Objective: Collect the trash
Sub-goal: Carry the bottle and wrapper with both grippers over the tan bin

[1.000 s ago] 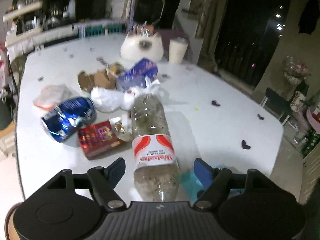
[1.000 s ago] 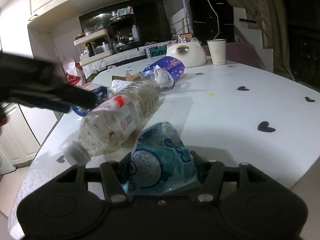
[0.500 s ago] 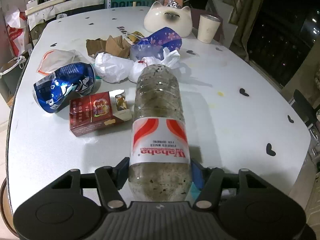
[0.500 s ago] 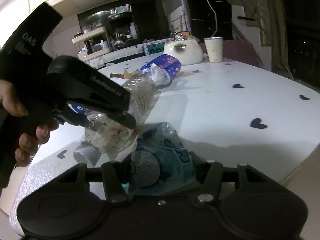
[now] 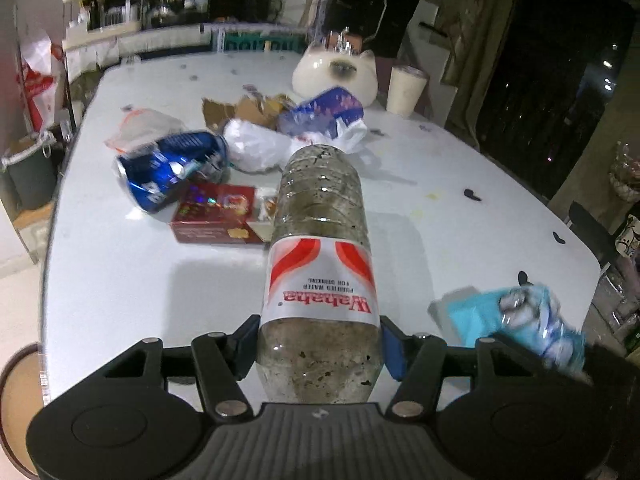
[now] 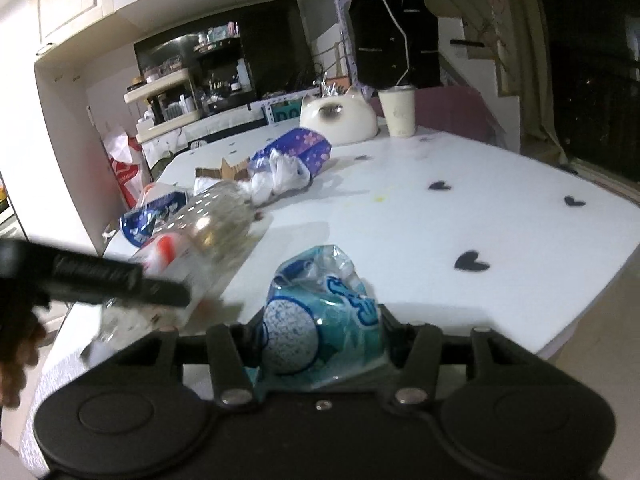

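Clear ribbed plastic, grimy inside, the water bottle (image 5: 320,264) lies clamped near its neck end between the left gripper (image 5: 318,344) fingers, its base pointing toward the red carton (image 5: 218,220). Smooth and round, it could twist free. Right of the bottle, the right gripper (image 6: 320,344) pinches a crinkly teal wrapper (image 6: 320,316).

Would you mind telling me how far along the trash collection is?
Nothing looks binned yet. In hand: the left tool grips the plastic bottle, the right tool a teal wrapper. Left on the table: crushed blue can, red box, white bag.
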Available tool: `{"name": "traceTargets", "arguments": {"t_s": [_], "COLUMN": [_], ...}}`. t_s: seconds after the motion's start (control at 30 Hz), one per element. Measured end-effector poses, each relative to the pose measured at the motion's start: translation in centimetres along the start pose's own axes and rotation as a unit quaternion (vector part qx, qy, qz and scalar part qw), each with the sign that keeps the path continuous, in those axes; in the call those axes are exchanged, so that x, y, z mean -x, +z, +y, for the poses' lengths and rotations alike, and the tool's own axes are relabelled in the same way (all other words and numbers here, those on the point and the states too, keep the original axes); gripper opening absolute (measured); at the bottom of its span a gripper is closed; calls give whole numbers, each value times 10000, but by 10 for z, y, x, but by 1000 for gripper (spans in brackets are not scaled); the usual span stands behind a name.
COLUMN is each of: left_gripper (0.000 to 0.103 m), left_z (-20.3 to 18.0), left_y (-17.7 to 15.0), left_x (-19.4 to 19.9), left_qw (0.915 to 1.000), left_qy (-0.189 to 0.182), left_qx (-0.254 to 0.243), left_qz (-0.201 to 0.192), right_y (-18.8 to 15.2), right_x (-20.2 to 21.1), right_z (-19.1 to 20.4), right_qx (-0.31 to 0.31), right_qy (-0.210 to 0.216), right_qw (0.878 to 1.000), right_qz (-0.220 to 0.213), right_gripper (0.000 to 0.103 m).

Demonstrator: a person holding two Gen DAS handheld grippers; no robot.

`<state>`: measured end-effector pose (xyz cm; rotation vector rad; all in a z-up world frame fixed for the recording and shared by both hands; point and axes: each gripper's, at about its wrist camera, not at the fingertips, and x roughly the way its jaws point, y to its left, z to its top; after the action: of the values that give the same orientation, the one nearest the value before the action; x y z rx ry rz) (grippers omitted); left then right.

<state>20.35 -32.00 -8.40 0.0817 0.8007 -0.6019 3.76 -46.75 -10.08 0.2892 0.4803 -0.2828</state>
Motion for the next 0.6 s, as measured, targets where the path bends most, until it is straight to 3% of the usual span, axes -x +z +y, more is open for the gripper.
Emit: {"name": "traceTargets", "arguments": {"t_s": [0.33, 0.6], "left_gripper": [61, 61], "left_z": [45, 114], "left_y": [-21, -36], "left_x": [60, 104], "left_qw": [9970, 9912], "left_qy": [262, 701], "left_qx": [194, 627], "left_qz": [-696, -935], "right_y": [26, 31], "right_x": [12, 4], "right_z": [36, 114], "right_qx": [218, 775], "right_qy": [148, 629], "right_qw": [9992, 9946], "right_qz": [-293, -280], "right_gripper": [54, 54]}}
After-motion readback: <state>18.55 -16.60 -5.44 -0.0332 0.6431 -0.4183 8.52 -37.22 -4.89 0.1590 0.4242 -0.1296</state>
